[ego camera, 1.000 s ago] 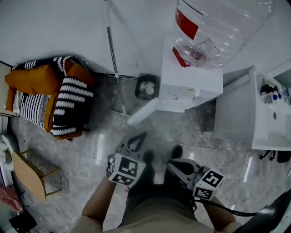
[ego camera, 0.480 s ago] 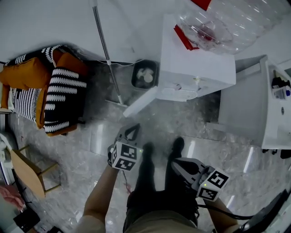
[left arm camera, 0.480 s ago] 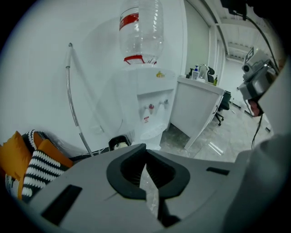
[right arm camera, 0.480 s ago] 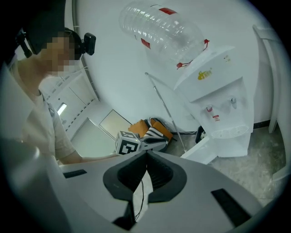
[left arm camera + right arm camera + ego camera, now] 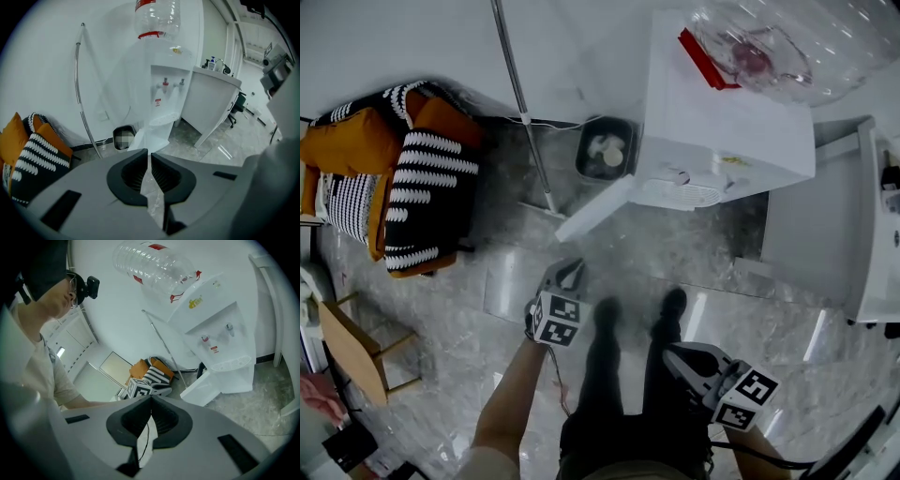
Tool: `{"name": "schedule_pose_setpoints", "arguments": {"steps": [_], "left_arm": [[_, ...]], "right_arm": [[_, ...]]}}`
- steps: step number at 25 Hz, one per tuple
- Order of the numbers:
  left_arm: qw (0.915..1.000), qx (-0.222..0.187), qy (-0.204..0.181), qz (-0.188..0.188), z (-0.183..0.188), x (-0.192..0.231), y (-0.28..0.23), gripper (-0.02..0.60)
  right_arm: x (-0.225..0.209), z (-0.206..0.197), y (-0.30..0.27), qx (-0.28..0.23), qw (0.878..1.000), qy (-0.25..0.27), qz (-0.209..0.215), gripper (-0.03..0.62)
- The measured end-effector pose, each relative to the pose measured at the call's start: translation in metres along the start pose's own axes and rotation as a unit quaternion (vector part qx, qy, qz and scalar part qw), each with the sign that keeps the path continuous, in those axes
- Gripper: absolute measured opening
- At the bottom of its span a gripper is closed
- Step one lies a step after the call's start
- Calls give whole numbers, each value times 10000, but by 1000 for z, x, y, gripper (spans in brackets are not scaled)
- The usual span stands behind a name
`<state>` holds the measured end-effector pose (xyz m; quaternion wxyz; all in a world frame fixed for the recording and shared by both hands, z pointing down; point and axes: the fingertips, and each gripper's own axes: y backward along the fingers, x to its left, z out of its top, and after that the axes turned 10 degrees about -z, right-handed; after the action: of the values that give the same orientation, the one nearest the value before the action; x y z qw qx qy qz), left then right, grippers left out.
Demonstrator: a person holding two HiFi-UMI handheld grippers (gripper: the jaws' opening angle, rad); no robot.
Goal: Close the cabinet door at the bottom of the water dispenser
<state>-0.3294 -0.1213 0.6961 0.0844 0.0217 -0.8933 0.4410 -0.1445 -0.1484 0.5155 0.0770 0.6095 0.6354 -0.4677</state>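
Here, the left gripper (image 5: 569, 270) is clenched with nothing between its jaws, held low over the grey marble floor (image 5: 703, 253); straight ahead of its tips, and apart from them, the cabinet door (image 5: 595, 208) stands swung open, a white panel angling out from the bottom of the water dispenser (image 5: 727, 122); in the left gripper view the door's edge sits right in line above the closed jaw tips; ahead and slightly left of this gripper a small dark bin (image 5: 605, 150) stands beside the dispenser, with a thin pole (image 5: 520, 103) leaning on the wall further left and orange and striped cushions (image 5: 412, 178) well off to the left; the right gripper (image 5: 672, 352) is likewise clenched and empty, held to the right of the left one and nearer the person, whose dark-trousered legs (image 5: 623, 375) stand between the two; from its own view the open door lies ahead and to the right, well apart; a clear upturned bottle (image 5: 769, 47) tops the dispenser.
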Motion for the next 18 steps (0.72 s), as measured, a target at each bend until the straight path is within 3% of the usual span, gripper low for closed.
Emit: {"name": "schedule_pose_setpoints", "arguments": {"steps": [6, 8, 11, 14, 18], "left_arm": [[9994, 355, -33, -22, -32, 10, -26, -1], [9989, 469, 21, -42, -39, 18, -35, 90], [9977, 669, 26, -125, -50, 30, -48, 160], [9956, 930, 62, -110, -64, 44, -61, 274], [9902, 1382, 191, -61, -82, 69, -80, 301]], "right_arm": [[-9, -20, 0, 114, 9998, -145, -118, 15], [-12, -24, -3, 116, 9998, -136, -127, 15], [-13, -29, -4, 141, 9996, -205, -151, 15], [-16, -39, -3, 231, 9991, -301, -197, 15], [-21, -50, -5, 334, 9986, -355, -188, 15]]}}
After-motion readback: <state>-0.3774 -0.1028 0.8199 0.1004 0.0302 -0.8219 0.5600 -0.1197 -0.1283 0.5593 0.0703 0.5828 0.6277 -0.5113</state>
